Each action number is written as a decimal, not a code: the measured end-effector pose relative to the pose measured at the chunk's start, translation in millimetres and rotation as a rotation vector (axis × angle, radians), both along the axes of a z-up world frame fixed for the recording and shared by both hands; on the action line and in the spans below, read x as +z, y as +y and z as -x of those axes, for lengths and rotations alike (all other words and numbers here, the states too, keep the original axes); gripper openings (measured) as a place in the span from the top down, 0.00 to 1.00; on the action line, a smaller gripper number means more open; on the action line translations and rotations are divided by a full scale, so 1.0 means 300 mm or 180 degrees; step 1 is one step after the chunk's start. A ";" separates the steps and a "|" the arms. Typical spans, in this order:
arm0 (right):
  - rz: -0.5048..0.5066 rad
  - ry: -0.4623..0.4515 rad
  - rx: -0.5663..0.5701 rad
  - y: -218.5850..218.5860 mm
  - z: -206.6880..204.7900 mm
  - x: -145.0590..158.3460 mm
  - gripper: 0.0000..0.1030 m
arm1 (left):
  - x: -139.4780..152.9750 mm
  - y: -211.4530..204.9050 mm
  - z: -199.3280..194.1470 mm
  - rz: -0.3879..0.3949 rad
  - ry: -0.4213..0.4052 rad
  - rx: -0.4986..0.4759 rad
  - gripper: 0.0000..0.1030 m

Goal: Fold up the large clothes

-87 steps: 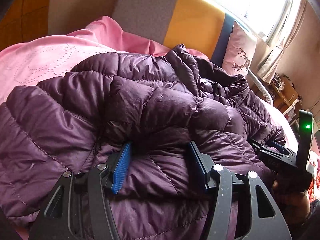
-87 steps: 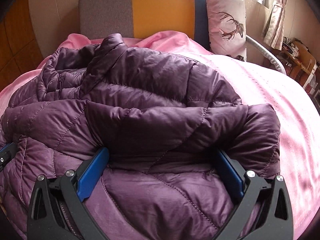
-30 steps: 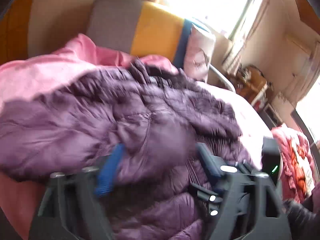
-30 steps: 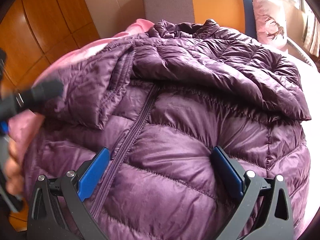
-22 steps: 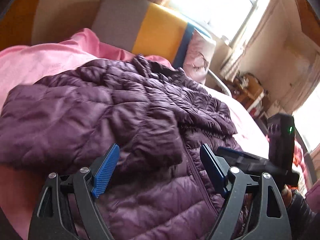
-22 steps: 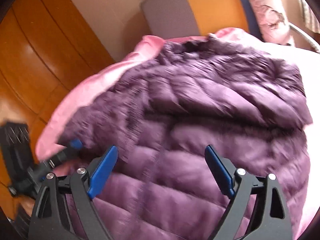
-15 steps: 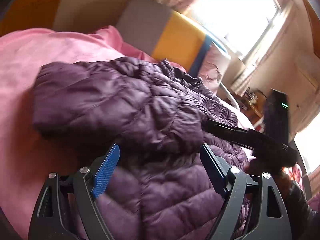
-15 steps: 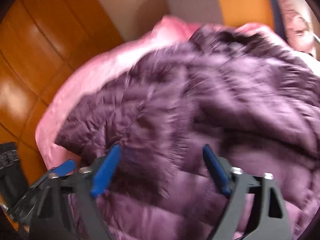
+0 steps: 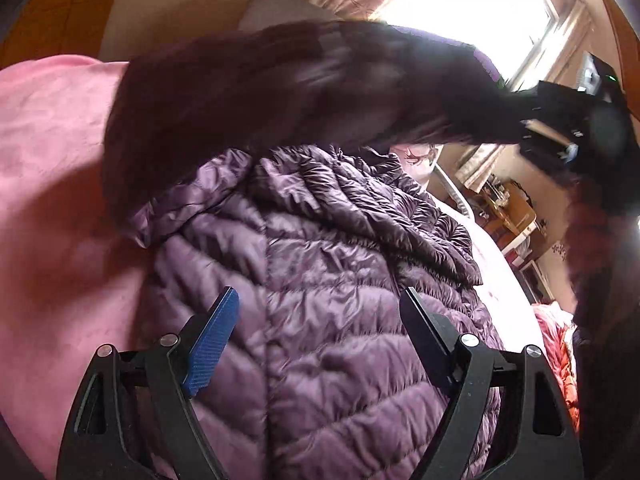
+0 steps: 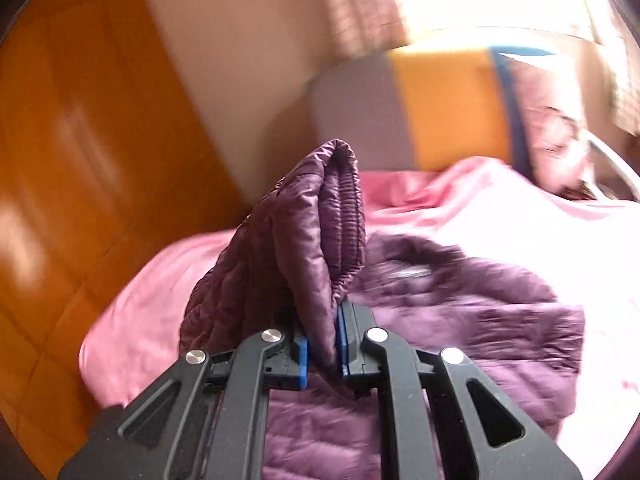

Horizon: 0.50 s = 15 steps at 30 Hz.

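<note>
Purple quilted puffer jacket (image 9: 340, 280), spread across a pink bedspread (image 9: 52, 184), body lying flat with stitched channels running crosswise. One sleeve (image 9: 304, 88) lifted off the body, stretched in the air above it, blurred and dark against the window light. Elasticated cuff end of that sleeve (image 10: 320, 240) standing upright, pinched low down between blue pads.

Right gripper (image 10: 322, 350): fingers (image 10: 301, 360) clenched on the sleeve fabric, pads pressed in from both sides, raised above the jacket body (image 10: 460, 320) on the bed. Also visible in the left wrist view at far right, black and dim (image 9: 560, 120), at the end of the raised sleeve.

Left gripper (image 9: 320, 320): fingers (image 9: 212, 344) spread wide, released, holding nothing, hovering low over the jacket's lower front, one blue pad on each side of the quilted panel. Contact with the fabric impossible to judge.

Beyond the jacket: padded headboard in grey, orange and blue panels (image 10: 440, 108) at the head of the bed, a pale pink pillow with a dark printed motif (image 10: 556, 140) leaning beside it. Glossy orange wooden wall panelling (image 10: 72, 140) to the left. Bright window with beige curtains (image 9: 480, 12) behind the raised sleeve. Cluttered wooden furniture (image 9: 508, 212) past the bed's far edge, details too small to make out. Red patterned fabric (image 9: 560, 340) low at the right edge.
</note>
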State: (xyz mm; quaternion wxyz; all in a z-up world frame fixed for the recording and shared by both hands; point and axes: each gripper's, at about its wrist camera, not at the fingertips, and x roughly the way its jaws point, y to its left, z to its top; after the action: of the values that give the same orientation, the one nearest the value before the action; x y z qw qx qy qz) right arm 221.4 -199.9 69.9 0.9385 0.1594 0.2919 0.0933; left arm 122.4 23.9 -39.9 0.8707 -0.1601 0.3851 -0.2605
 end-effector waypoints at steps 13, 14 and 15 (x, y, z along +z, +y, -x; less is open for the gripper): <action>-0.0349 0.0960 -0.1034 -0.469 0.018 -0.424 0.86 | -0.039 -0.066 -0.073 -0.0296 0.0190 -0.0057 0.21; -0.0340 0.0988 -0.1061 -0.479 0.025 -0.435 0.83 | -0.024 -0.064 -0.072 -0.0323 0.0152 -0.0046 0.21; -0.0292 0.0989 -0.1102 -0.490 0.042 -0.437 0.77 | -0.005 -0.062 -0.075 -0.0347 0.0108 -0.0028 0.21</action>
State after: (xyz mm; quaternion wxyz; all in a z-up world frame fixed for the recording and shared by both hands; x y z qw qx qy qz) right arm 208.9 -347.0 -61.2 0.8761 0.2620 0.3965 -0.0815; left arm 144.9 5.3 -41.5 0.8703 -0.1152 0.4142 -0.2402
